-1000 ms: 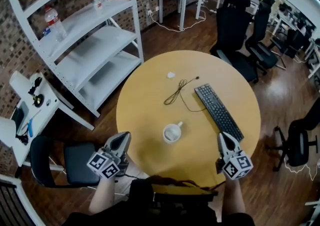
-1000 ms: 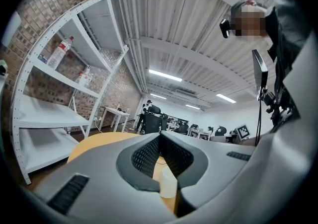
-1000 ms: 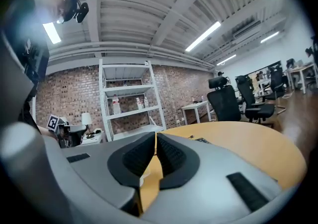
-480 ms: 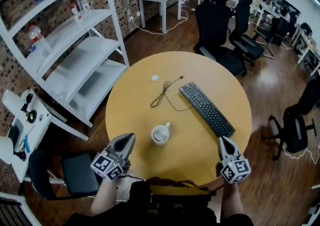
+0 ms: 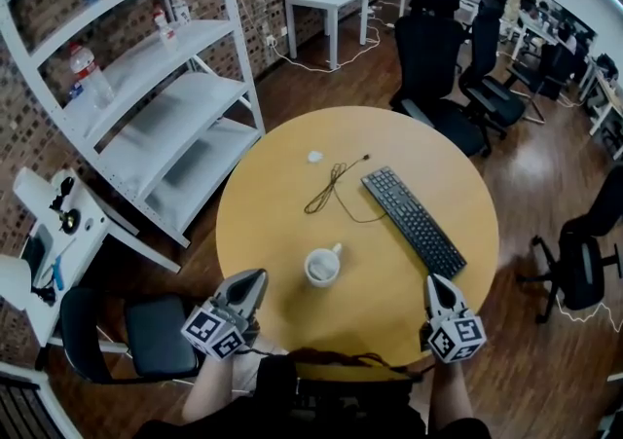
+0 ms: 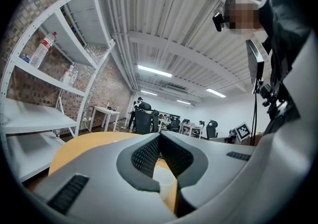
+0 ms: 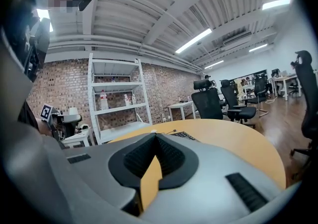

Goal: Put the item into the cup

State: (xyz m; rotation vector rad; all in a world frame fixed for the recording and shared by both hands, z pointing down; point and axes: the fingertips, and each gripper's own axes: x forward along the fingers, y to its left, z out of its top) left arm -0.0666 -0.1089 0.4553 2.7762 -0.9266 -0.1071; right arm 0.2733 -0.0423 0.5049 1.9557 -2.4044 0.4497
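Ahead of your two grippers, on one round table (image 5: pixel 273 223): one white cup (image 5: pixel 322 267), between and just beyond them, contents not discernible; one black keyboard (image 5: pixel 414 221) ahead of your right gripper (image 5: pixel 433 280); one dark cable (image 5: pixel 331 189); one small white item (image 5: pixel 314 157), farthest off, past the cable. Your left gripper (image 5: pixel 259 275) and right gripper: jaws pressed together, empty.
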